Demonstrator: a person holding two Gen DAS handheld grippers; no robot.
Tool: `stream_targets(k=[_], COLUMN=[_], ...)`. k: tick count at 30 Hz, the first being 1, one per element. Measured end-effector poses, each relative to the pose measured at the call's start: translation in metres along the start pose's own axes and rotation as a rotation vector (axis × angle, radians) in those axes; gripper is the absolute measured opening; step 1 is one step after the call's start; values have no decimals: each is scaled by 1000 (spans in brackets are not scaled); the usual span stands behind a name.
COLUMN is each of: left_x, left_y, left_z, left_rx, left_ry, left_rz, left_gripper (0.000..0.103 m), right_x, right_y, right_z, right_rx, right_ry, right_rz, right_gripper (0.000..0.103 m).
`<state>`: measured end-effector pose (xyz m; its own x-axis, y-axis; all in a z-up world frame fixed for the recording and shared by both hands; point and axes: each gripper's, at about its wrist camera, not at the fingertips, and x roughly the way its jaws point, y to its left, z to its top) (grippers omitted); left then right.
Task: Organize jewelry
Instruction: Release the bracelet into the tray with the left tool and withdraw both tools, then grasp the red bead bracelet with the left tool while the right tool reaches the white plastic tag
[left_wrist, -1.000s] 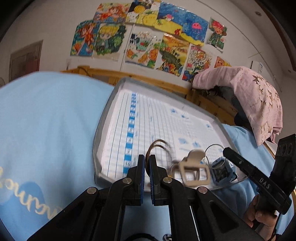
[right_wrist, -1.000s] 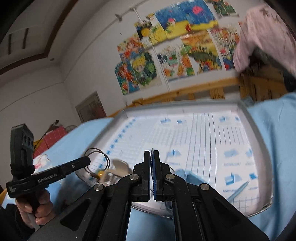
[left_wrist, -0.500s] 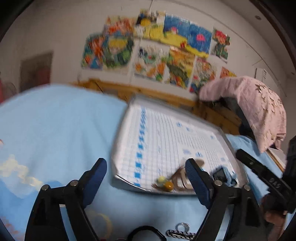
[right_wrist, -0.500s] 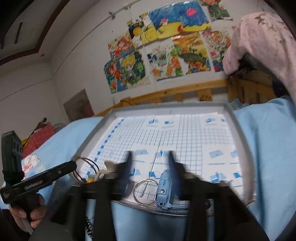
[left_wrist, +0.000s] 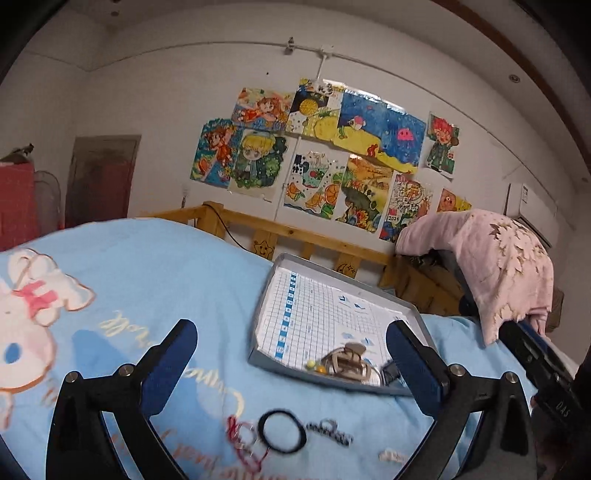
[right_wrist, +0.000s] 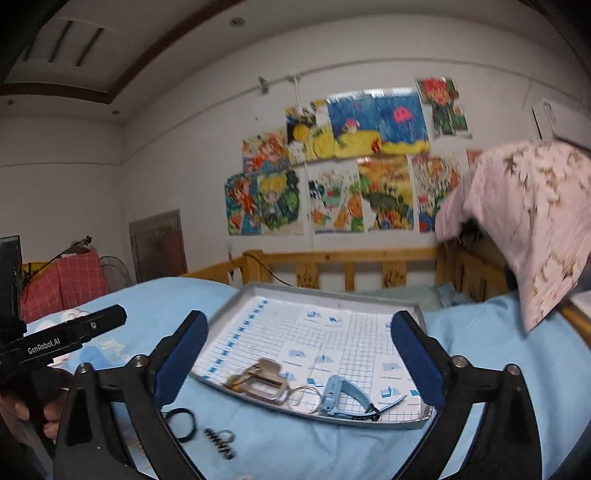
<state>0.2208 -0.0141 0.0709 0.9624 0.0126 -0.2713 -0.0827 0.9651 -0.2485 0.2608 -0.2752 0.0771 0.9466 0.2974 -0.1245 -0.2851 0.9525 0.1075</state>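
Left wrist view: we are holding left gripper (left_wrist: 291, 350) wide open, empty, above blue bedspread (left_wrist: 155, 280). Tray (left_wrist: 343, 288) is already carrying beige clip (left_wrist: 347, 360) and small beads at near edge. Black band (left_wrist: 282, 435), red cord (left_wrist: 242, 439) and dark chain (left_wrist: 330, 432) are lying on bedspread, outside tray.

Right wrist view: we are keeping right gripper (right_wrist: 295, 354) spread, gripping nothing. Blue watch (right_wrist: 340, 393) and ring (right_wrist: 304, 397) are sitting in tray beside clip. We are judging job partly done: loose pieces on bedspread left.

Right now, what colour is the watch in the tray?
Light blue watch; clearest in the right wrist view.
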Motion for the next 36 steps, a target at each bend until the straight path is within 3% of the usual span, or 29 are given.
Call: stream_targets(k=[7,19,24,28,36], left_x=[-63,-145,-157,-158,-162], left_y=[0,5,4,4,8], left_z=[-14,-45,-69,-87,-93], left_rx=[90,126,171,203,174], left_ry=[-29,-86,-25,28,37], left_rz=[23,50,27,30,37], left_gripper=[103,103,103,103,103], right_x=[-57,-135,-153,-169,-185], right_y=[30,50,52,52,41], right_z=[2,-30,-43,-55,-79], right_rx=[-2,-8,-9,-23,20], right_ry=[-25,-16,11,41,142], right_rz=[18,36,29,-30,-82], right_gripper=[101,101,101,101,101])
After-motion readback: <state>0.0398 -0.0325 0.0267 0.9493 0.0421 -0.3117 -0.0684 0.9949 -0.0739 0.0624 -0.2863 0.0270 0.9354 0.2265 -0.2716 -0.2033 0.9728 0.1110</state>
